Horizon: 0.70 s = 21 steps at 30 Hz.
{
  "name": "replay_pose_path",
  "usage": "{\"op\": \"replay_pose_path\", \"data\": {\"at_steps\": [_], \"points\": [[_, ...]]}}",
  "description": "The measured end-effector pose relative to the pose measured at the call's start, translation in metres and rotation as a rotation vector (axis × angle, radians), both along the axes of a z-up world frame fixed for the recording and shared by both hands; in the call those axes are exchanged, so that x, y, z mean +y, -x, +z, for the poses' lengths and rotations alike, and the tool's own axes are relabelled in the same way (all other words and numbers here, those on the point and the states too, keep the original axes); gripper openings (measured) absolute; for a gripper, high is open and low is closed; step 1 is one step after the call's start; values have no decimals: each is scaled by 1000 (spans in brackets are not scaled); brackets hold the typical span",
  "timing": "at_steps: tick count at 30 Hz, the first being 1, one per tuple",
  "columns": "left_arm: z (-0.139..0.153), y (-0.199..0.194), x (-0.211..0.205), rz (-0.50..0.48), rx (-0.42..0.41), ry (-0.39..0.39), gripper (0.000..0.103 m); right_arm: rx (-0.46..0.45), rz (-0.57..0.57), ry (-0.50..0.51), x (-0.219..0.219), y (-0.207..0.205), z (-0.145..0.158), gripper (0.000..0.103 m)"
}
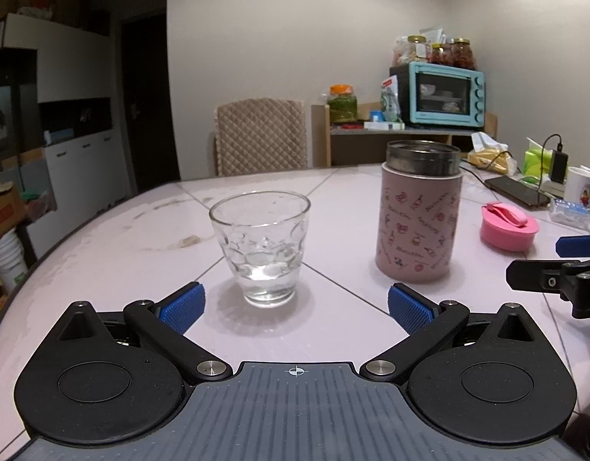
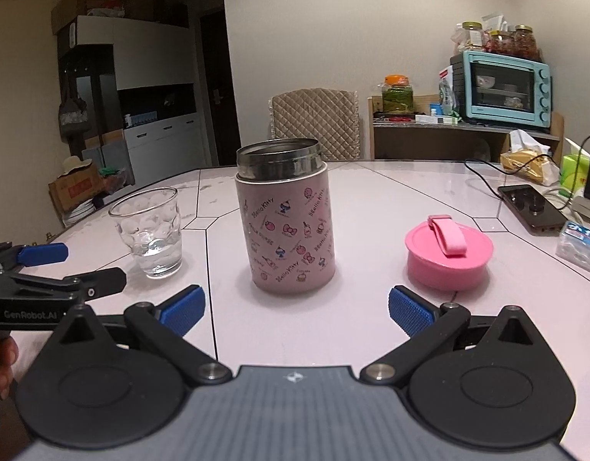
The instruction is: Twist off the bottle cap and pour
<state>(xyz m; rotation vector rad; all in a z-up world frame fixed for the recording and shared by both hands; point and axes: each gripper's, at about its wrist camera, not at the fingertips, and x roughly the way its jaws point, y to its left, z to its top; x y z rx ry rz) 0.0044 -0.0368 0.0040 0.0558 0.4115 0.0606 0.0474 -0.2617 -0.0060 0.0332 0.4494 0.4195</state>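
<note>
Bottle (image 2: 289, 226) stands open, cap (image 2: 448, 255) beside it; both jaws are apart and empty, so you should grasp it and pour into the glass (image 1: 261, 247).

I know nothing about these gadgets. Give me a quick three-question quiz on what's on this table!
1. True or false: the pink cap is screwed onto the pink bottle.
2. Which gripper faces the glass head-on: left or right?
3. The glass holds: A) nothing, B) a little clear liquid, C) liquid to the brim.

Key: 1. False, it lies on the table beside the open bottle. 2. Left. 3. B.
</note>
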Motion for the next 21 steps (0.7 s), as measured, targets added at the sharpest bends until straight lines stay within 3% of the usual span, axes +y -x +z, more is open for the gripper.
{"op": "replay_pose_path", "data": {"at_steps": [21], "points": [[1, 44, -19, 12, -8, 4, 103, -19, -18, -22, -16, 43, -1, 103]]}}
